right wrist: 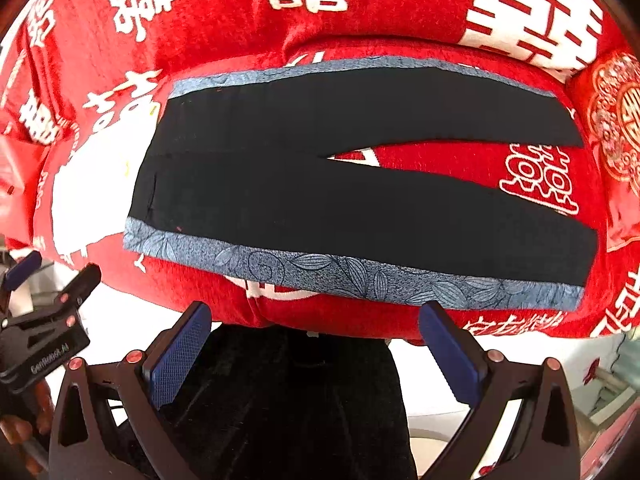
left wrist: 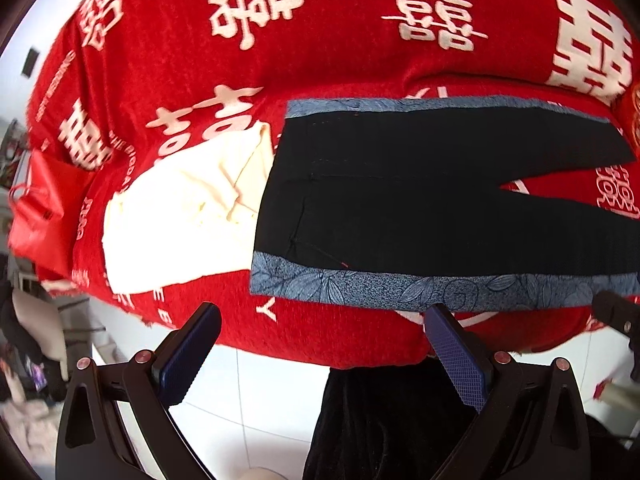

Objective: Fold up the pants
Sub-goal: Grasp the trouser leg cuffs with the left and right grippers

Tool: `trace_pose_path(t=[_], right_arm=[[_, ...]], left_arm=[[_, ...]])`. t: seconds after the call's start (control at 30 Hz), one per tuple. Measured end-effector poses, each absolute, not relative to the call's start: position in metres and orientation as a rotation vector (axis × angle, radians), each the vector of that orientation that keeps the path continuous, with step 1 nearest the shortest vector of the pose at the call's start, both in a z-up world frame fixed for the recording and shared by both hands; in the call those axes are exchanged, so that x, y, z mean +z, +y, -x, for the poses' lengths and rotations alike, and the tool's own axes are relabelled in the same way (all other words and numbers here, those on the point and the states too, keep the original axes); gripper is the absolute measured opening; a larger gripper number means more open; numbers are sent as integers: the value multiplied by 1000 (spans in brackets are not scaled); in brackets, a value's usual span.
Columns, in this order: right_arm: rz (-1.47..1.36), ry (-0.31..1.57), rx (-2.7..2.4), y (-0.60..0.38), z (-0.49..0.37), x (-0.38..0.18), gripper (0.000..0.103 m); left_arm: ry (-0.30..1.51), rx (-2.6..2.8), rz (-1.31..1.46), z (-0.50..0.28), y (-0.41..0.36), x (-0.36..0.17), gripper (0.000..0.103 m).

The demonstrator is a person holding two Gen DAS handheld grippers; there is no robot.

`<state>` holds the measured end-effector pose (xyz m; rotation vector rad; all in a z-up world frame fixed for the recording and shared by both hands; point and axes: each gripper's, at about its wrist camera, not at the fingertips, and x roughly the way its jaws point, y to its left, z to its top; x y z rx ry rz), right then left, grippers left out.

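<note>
Black pants (left wrist: 400, 196) (right wrist: 320, 196) with blue leaf-patterned side stripes lie flat on a red bed cover, waist to the left, legs spread in a V toward the right. My left gripper (left wrist: 324, 344) hangs open just off the near edge of the bed, below the waist end of the near stripe, holding nothing. My right gripper (right wrist: 316, 340) is also open and empty, off the same edge below the middle of the near stripe. In the right wrist view the left gripper (right wrist: 48, 276) shows at the lower left.
A cream-white cloth (left wrist: 180, 216) (right wrist: 92, 192) lies on the red cover (left wrist: 320, 60) (right wrist: 440, 12) just left of the waistband. A red bag (left wrist: 44, 204) sits at the bed's left edge. Dark clothing of the person (right wrist: 288, 400) and white floor tiles (left wrist: 248, 400) lie below.
</note>
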<state>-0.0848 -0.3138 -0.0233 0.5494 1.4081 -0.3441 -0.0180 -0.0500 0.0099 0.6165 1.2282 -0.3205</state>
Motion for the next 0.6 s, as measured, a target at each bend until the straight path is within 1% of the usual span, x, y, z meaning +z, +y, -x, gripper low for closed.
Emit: trace_pose_path(t=[0.13,0.37,0.53,0.6], right_arm=[[-555,1407,-285,-320,94,-28,103],[-635,1407,-289,-329,105,-41,103],[-719,1379,-315,-326,102,-59,103],[-797,1357,-299,-323,100,-72,103]], left_arm=[[1260,-271,-571,27,-49,9,102],[1297,-278,-596,34,-51,0,102],[1334,-316,-601,18,-46,-26,102],[1350,-334,-593,10,-41,-38,102]])
